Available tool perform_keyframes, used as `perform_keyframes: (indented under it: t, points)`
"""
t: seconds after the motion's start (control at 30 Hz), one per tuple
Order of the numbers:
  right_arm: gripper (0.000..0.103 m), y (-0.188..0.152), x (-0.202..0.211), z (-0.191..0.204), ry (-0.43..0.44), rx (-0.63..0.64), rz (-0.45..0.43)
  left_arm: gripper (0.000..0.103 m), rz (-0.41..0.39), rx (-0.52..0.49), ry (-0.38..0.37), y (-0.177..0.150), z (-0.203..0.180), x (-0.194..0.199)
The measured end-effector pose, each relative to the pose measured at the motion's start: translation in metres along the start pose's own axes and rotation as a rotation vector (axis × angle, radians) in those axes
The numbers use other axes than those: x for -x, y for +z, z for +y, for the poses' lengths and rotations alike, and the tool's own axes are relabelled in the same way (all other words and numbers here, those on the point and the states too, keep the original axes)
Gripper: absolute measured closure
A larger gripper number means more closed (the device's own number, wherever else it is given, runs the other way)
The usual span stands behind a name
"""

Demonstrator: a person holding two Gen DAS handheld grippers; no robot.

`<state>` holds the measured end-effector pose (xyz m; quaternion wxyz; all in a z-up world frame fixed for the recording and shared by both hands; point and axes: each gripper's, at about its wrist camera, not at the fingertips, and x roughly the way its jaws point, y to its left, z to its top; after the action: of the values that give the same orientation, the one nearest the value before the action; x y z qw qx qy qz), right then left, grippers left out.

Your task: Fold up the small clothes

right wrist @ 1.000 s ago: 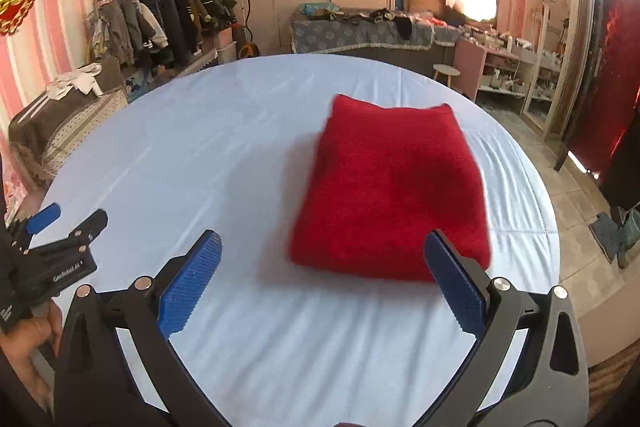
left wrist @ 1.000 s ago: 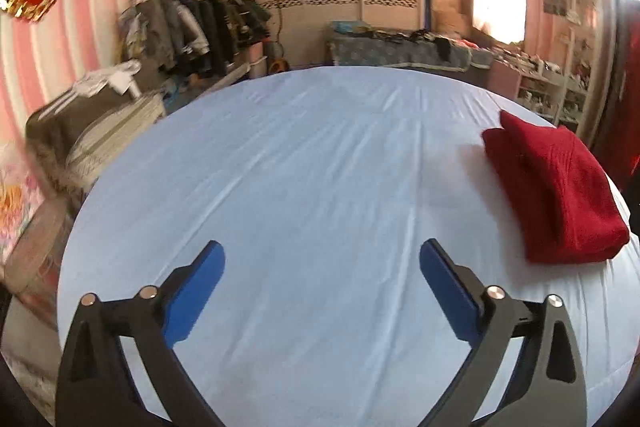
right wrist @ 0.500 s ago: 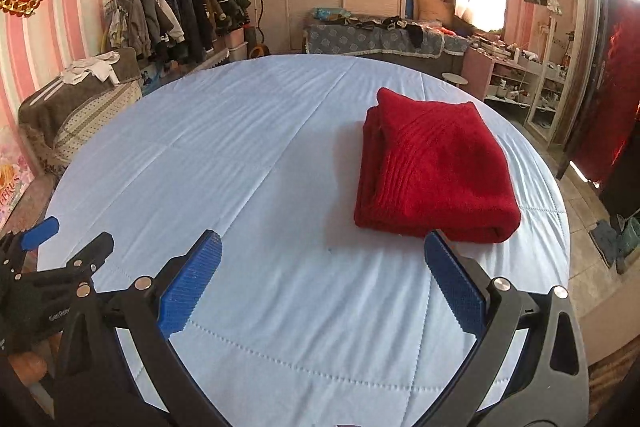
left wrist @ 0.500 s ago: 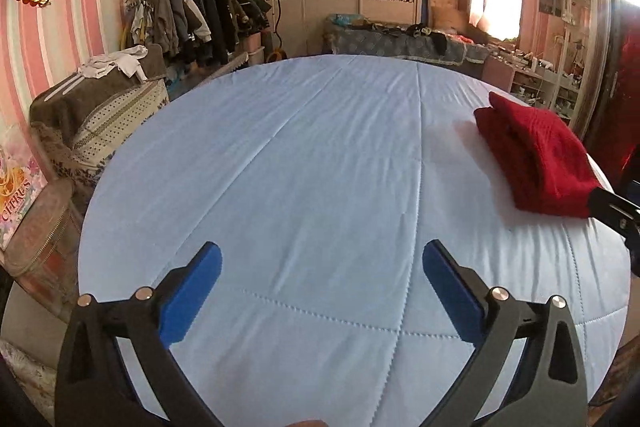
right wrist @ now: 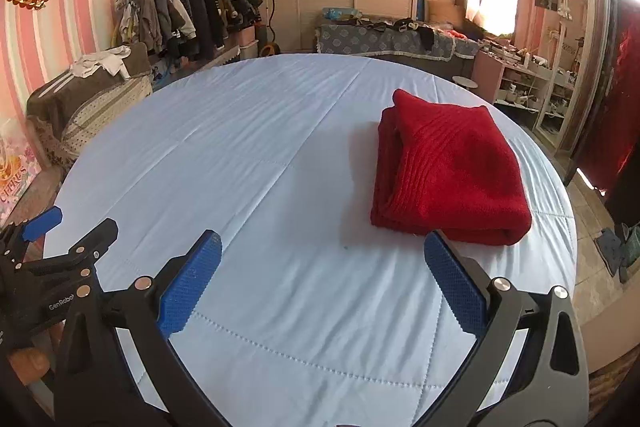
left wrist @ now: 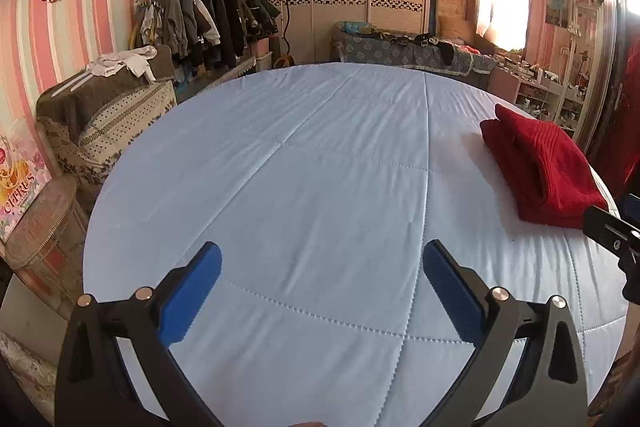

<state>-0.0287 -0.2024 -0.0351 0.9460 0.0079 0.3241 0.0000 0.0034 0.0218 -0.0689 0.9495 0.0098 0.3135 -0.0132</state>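
Observation:
A folded red knit garment (right wrist: 448, 167) lies on the right side of the pale blue quilted bed (right wrist: 260, 155); it also shows at the right in the left wrist view (left wrist: 540, 167). My right gripper (right wrist: 320, 279) is open and empty, held above the bed just short of the garment's near edge. My left gripper (left wrist: 320, 287) is open and empty over the bed's near middle, well left of the garment. The left gripper also shows at the left edge of the right wrist view (right wrist: 60, 239).
A sofa with a brown blanket and white cloth (left wrist: 108, 95) stands left of the bed. A rack of hanging clothes (left wrist: 200, 23) lines the left wall. A second bed with clothes (right wrist: 384, 35) stands beyond. Shelves (right wrist: 532, 83) and tiled floor are at the right.
Both grippers have pulled back and up from the bed, away from the folded garment, which now sits farther off in both views. Both stay open.

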Motion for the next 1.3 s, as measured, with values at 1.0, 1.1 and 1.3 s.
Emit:
perform_keyframes:
  t: [1.0, 1.1, 1.3]
  points:
    - [0.003, 0.001, -0.001, 0.0, 0.0, -0.01, 0.018, 0.002, -0.01, -0.002, 0.009, 0.003, -0.006, 0.009]
    - [0.003, 0.003, -0.001, 0.0, 0.001, -0.009, 0.018, 0.002, -0.008, -0.001, 0.014, 0.003, -0.007, 0.009]
    - [0.003, 0.002, 0.0, -0.004, -0.002, -0.019, 0.016, 0.002, -0.006, 0.007, 0.018, 0.004, -0.005, 0.009]
